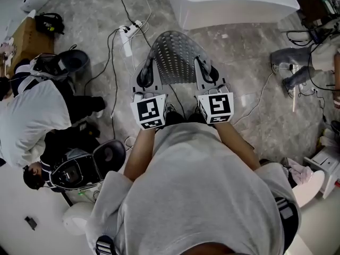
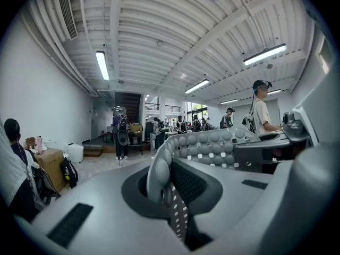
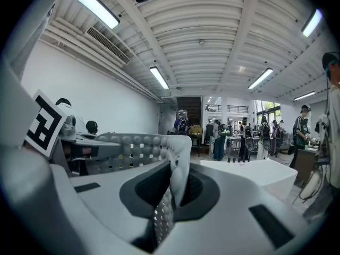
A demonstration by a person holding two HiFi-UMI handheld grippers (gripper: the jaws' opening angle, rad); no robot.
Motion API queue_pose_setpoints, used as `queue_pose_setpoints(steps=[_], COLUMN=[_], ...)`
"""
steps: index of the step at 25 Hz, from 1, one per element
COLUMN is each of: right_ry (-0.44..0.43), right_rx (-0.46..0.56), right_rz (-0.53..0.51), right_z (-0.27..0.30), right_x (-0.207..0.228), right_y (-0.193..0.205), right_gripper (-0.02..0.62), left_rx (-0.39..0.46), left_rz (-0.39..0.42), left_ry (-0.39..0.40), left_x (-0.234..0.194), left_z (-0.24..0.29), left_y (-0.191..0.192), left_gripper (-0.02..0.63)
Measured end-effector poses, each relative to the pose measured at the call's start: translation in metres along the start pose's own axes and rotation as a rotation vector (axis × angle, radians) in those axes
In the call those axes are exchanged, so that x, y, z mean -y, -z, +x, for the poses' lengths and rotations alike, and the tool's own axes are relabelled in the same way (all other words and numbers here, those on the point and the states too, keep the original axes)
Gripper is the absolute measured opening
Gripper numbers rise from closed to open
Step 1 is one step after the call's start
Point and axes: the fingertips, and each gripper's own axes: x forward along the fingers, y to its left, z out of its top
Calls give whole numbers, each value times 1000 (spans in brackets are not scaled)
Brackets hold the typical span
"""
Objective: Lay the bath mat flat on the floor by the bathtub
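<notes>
Pinching the bath mat [image 1: 175, 54], left tongs [image 1: 146, 74] and right tongs [image 1: 208, 72] hide its near corners.

There is one bath mat [image 1: 175, 57]. The left gripper [image 1: 146, 74] and the right gripper [image 1: 206, 71] make two. One bathtub [image 1: 234, 4] stands at the floor's [image 1: 239, 89] far edge, with one power strip [image 1: 126, 39] and one cardboard box [image 1: 29, 36] at its left edge.

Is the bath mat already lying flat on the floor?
No, the bath mat arches up between the left gripper and right gripper, each clamped on one edge.
</notes>
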Motion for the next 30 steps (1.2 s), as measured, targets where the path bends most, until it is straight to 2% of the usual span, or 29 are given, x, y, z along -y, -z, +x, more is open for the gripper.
queue_pose_setpoints(steps=[8, 16, 24, 30], right_ry=[51, 48, 15, 34], right_rx=[-31, -63, -100, -124], right_rz=[23, 40, 55, 85], right_z=[5, 20, 51, 73], right_x=[-2, 21, 57, 102], right_y=[18, 34, 51, 63], right_gripper=[23, 23, 23, 23], left_rx=[-24, -67, -118, -146], left_rz=[6, 19, -10, 12], left_ry=[81, 93, 92, 123], left_x=[-4, 3, 13, 38], left_z=[22, 54, 107, 166], left_y=[14, 27, 42, 46], left_gripper=[29, 29, 29, 28])
